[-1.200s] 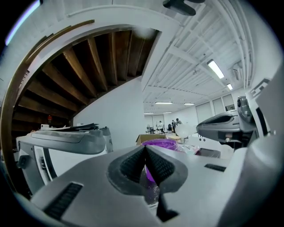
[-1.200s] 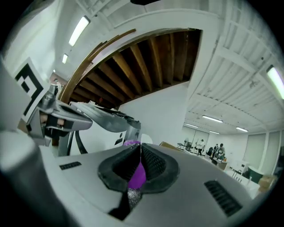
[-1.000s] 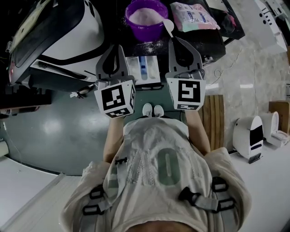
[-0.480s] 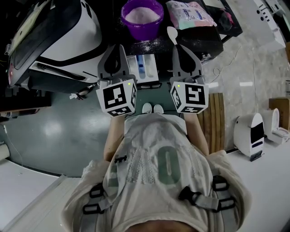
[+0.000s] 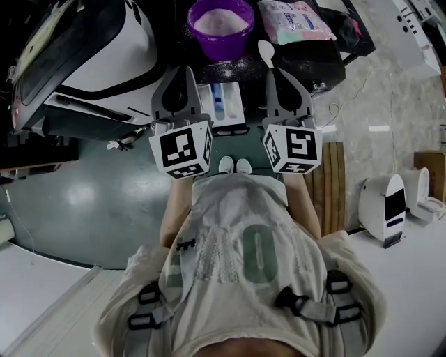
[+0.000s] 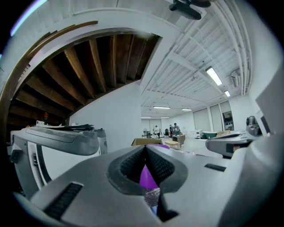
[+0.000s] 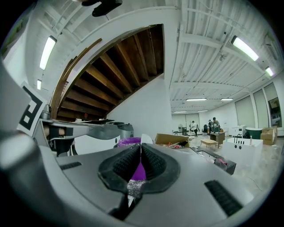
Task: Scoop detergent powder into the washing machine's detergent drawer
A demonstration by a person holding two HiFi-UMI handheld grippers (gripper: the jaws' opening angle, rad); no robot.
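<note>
Gripping a white spoon (image 5: 265, 50) by its handle, the right gripper (image 5: 272, 72) has its jaws closed on it, just right of the open detergent drawer (image 5: 207, 104); the spoon's bowl points beyond the drawer. The left gripper (image 5: 184, 72), jaws pressed together on nothing, hangs just left of the drawer. Beyond the drawer stands a purple bowl (image 5: 223, 45) of powder (image 5: 221, 22). A detergent bag (image 5: 296, 21) lies beyond and right. The washing machine (image 5: 104, 49) rises to the drawer's left.

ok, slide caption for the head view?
Right gripper holds a white spoon near the purple bowl of powder; left gripper shut by the drawer.
</note>
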